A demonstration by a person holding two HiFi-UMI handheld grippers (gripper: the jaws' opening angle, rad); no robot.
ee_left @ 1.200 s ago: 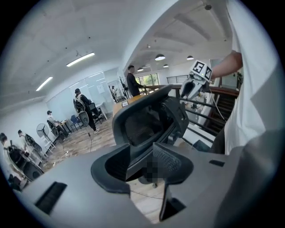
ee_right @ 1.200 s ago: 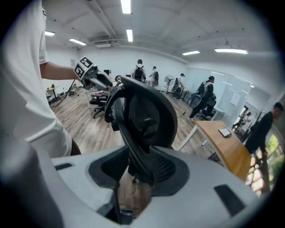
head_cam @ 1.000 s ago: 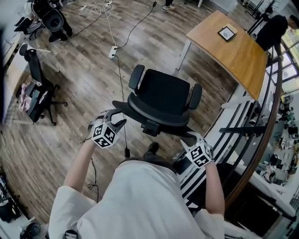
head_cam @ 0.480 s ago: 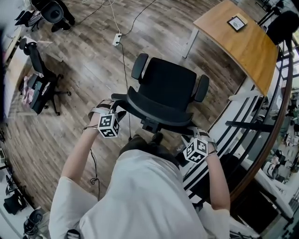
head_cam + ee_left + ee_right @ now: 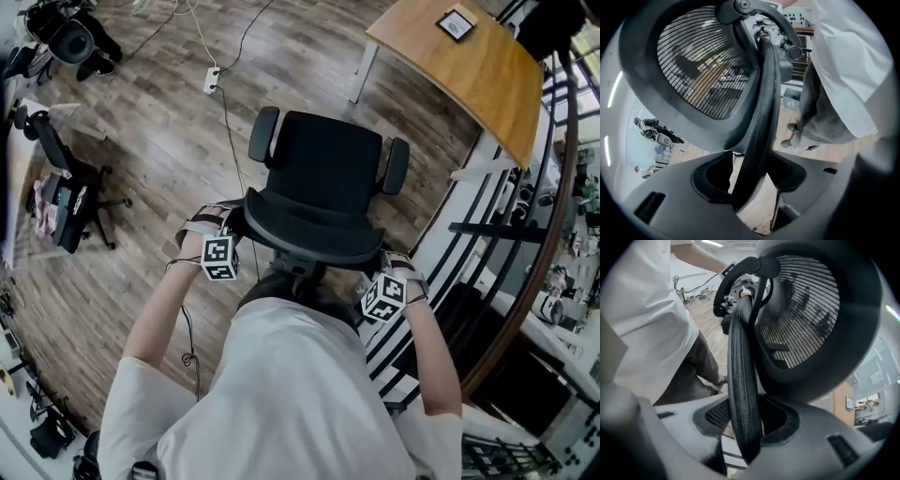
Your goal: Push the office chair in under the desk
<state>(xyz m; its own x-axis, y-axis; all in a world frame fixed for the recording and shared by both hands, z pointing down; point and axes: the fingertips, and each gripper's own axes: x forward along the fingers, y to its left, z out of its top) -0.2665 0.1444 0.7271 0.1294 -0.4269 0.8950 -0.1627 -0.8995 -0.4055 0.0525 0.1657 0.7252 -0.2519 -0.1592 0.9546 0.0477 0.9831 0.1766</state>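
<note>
Wood floor (image 5: pixel 141 187), desk (image 5: pixel 459 70) up-right. Office chair (image 5: pixel 323 183) no nearer desk vs 1 s ago, well apart. L gripper (image 5: pixel 749 176) & R gripper (image 5: pixel 745 423) jaws opening, backrest rim (image 5: pixel 761 93) between, unclamped; push prob. unfinished.

Bare floor (image 5: pixel 412 117) between chair (image 5: pixel 323 183) and desk (image 5: pixel 459 75)

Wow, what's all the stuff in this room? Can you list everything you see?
office chair: one, black, middle, in front of the person
desk: one, wooden brown, top right
framed thing: one, dark, on the desk
power strip: one, white, on the floor, top left
second chair: one, black, far left
left tongs: one, grey, opening, chair back's frame between the jaws
right tongs: one, grey, opening, chair back's rim between the jaws
</note>
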